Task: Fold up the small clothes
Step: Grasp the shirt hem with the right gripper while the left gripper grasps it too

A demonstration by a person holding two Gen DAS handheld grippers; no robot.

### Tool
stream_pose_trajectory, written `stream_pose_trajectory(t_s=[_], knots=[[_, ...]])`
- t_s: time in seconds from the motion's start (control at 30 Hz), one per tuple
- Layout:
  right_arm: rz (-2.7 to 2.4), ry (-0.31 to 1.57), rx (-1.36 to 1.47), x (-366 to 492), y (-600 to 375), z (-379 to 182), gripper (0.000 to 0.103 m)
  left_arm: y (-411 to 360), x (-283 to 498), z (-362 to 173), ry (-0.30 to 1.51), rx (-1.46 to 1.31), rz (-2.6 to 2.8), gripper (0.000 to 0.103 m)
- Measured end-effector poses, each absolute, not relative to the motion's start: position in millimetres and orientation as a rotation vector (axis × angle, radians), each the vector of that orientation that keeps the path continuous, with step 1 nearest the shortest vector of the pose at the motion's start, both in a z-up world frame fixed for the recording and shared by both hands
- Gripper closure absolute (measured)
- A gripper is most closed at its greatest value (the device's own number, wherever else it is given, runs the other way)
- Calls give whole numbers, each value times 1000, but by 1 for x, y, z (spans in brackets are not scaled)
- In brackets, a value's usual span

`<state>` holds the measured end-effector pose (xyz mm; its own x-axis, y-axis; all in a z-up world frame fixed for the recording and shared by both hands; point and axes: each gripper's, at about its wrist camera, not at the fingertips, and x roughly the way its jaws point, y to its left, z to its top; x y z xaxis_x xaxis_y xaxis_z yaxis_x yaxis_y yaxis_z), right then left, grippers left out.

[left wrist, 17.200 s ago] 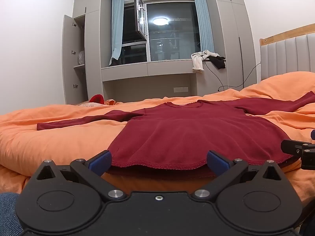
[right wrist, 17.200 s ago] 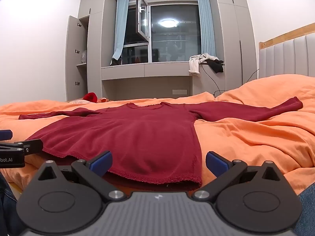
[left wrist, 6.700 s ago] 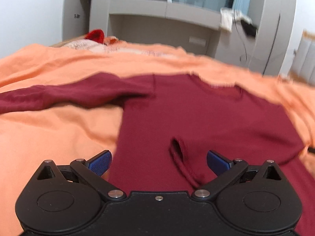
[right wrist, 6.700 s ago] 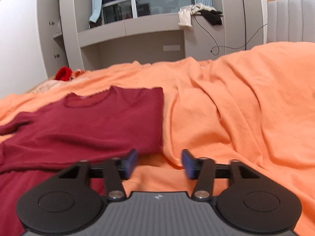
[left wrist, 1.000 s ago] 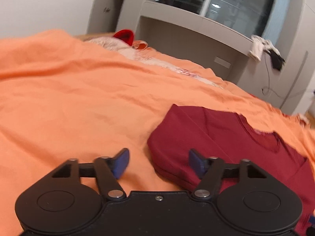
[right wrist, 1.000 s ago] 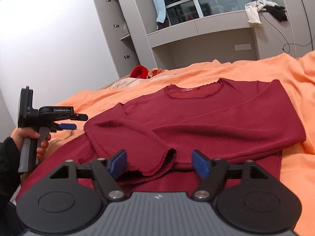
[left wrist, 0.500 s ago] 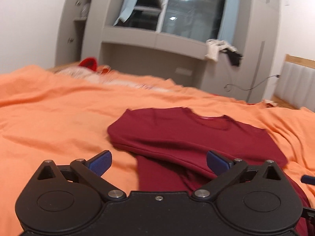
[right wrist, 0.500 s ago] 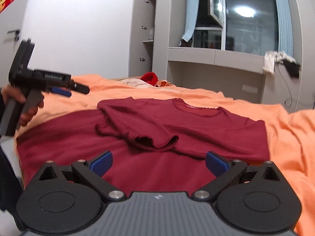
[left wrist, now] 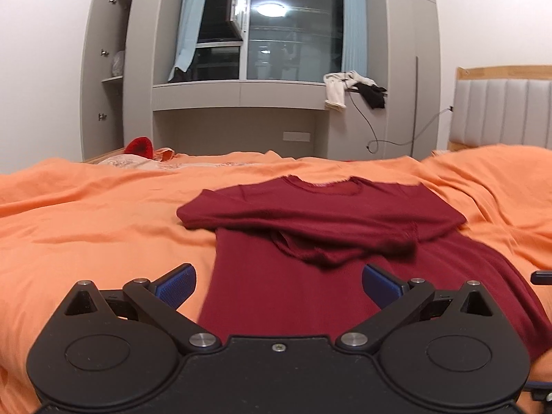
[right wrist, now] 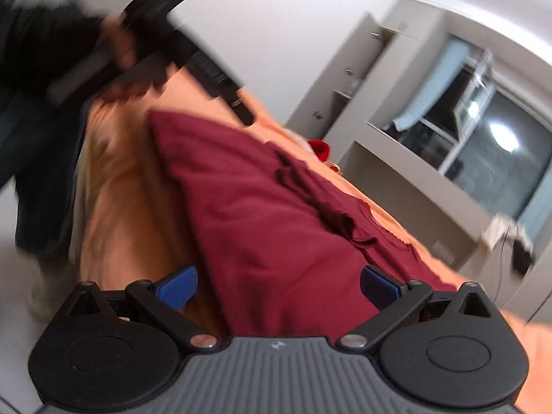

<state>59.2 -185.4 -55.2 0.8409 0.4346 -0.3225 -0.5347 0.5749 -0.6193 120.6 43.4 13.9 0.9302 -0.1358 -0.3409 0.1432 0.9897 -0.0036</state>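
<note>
So with both sleeves laid across the chest of the red top (left wrist: 310, 227), which lies flat on the orange bed (left wrist: 86, 214), I hold my left gripper (left wrist: 277, 281) and right gripper (right wrist: 277, 281) released, fingers spread near its hem, ready for the lengthwise fold.

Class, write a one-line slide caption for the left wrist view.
Open left gripper hovers over a dark red top, sleeves folded in, on an orange bed.

Both sleeves now folded across shirt (left wrist: 310, 227), R gripper (right wrist: 277, 284) view tilted, blurred
</note>
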Motion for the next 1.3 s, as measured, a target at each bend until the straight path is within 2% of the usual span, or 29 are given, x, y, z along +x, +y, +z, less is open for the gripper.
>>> stream_pose_trajectory(t_s=[0.3,0.37,0.5,0.57,0.63,0.8,1.3], knots=[[345,145,-1047,71,-158,-102,3,41,99,7,364,27,-161,1],[345,150,-1041,73,-156,-103,13,40,95,6,367,30,-163,1],[396,198,-1013,70,-155,-101,43,38,91,5,371,39,-175,1],[401,201,-1005,66,-153,-99,52,37,88,4,371,47,-192,1],[407,212,-980,62,-154,-95,66,35,85,4,361,62,-216,1],[390,202,-868,57,-163,-77,89,24,75,2,330,126,-298,1],[284,24,-552,58,-196,-23,92,-48,62,-36,243,561,-339,1]])
